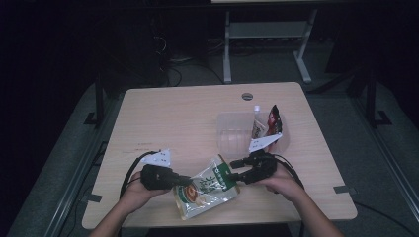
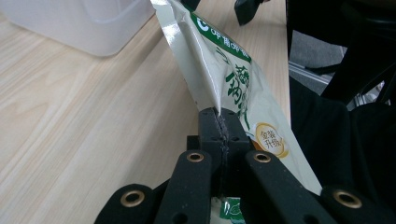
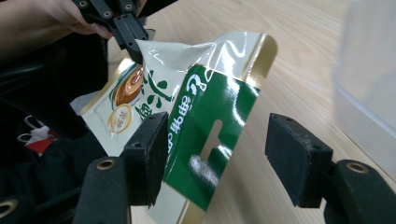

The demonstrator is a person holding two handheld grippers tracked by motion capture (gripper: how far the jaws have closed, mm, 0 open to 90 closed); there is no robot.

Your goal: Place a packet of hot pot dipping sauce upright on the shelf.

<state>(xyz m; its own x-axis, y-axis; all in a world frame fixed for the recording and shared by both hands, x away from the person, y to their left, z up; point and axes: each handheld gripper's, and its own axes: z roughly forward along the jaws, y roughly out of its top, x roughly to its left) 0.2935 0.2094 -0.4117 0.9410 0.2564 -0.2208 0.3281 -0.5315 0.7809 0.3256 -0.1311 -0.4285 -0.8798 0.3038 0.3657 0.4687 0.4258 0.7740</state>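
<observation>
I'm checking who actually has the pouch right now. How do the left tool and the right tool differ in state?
The left tool is shut on the edge of the green snack pouch; the right tool is open, its jaws set wide apart. The left tool grips the pouch's side edge; the right tool straddles its green top end without clamping. Both are black and hand-held, one at each end.

The room is dim, with light falling mostly on a pale wood-grain table (image 1: 168, 118) with rounded corners and a small round grommet (image 1: 247, 96) near its far edge. Around it the floor (image 1: 375, 163) is grey, with dark patches of tape at the table's near left and near right. On the far side stands a white metal frame (image 1: 267, 44) with splayed feet, and to its left a tangle of dark cables (image 1: 170, 61) lies on the floor. Dark stand legs (image 1: 99, 101) rise at the left and right of the table. The far wall is lost in blackness.
</observation>
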